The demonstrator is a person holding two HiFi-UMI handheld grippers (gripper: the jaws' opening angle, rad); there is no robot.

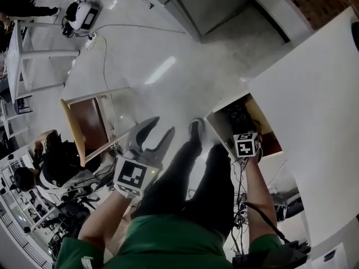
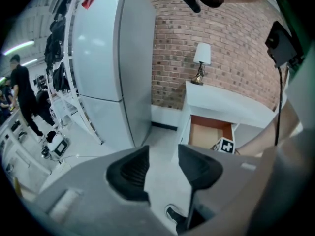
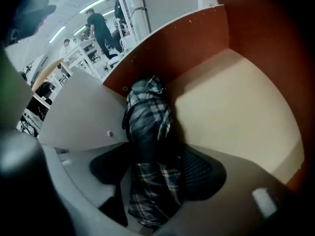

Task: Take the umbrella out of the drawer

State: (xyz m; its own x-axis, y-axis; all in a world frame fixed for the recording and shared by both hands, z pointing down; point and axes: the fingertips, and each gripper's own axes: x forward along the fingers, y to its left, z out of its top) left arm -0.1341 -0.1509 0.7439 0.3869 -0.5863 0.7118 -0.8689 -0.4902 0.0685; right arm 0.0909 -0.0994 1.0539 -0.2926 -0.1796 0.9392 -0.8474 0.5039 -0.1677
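**Right hand-held gripper (image 3: 156, 171) spread over the umbrella (image 3: 146, 114) in the drawer (image 3: 236, 107)**

In the right gripper view its jaws stand wide apart at the bottom of the frame. The folded plaid umbrella runs up between them toward the centre. The jaw on the right of the frame sits just beside the cloth, and a dark gap shows on the left, so nothing looks pinched yet. The umbrella lies on the pale bottom of the open drawer, close to its red-brown side at the left. The left hand-held gripper (image 2: 162, 168) is also spread and empty. It is held over the room's floor (image 2: 160, 146), well apart from the drawer, which shows at the lower right of its view.

The umbrella looks like a compact one. It is probably light, with loose, soft cloth wrapped round a stiff core of shaft and ribs. The cloth is likely to bunch or slide under the pads, so a shallow pinch on a fold may slip. The best hold appears to be across the middle of the bundle, where it looks tightest, with the jaws closing firmly onto the core. The ruffled end near the centre of the frame looks too slack.
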